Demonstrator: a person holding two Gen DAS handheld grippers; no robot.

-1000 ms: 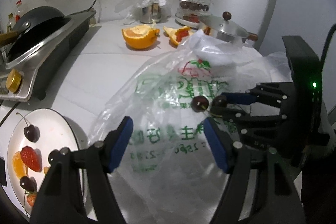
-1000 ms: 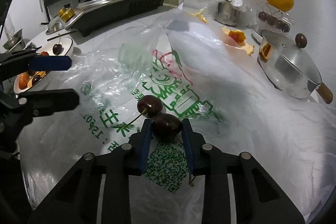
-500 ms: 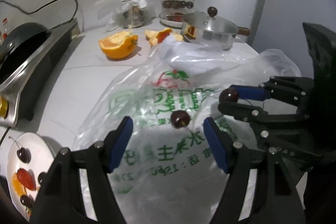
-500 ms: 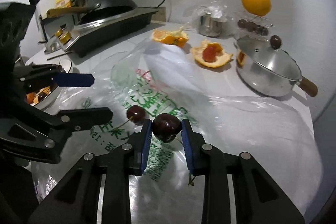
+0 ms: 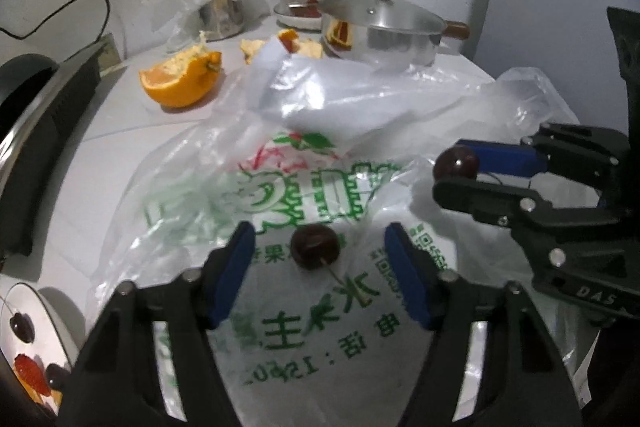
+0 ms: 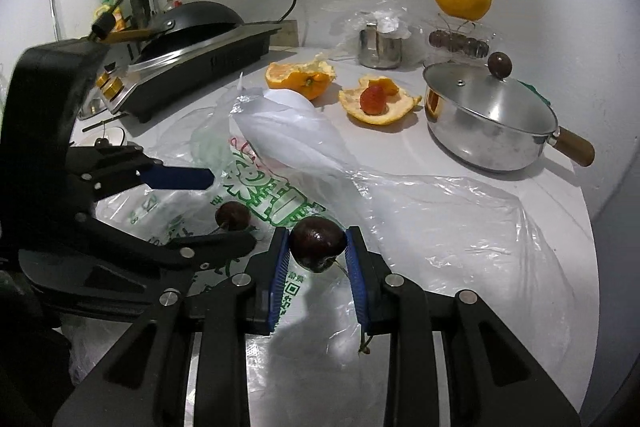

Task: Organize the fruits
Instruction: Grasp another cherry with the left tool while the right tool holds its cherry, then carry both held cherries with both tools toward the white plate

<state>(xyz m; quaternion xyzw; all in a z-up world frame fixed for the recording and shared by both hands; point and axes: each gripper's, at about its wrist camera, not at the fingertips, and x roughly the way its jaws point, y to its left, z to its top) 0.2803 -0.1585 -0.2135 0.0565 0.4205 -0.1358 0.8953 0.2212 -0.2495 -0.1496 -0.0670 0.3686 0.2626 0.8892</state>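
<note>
The right gripper [image 6: 318,251] pinched one dark red cherry [image 6: 317,243] above the printed clear plastic bag [image 5: 320,307] mid-bench; the left gripper [image 5: 318,259], jaws just narrowing, straddled a second dark cherry [image 5: 315,247] untouched, probably to separate the pair.

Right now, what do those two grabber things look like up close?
Both look alike. The left gripper and right gripper are black plastic frames with cut-out gaps, silver screw heads at the joints, and long flat blue pads lining the jaws. The right one carries raised lettering that reads "DAS" on its side. No cables, hands or sleeves show.
</note>
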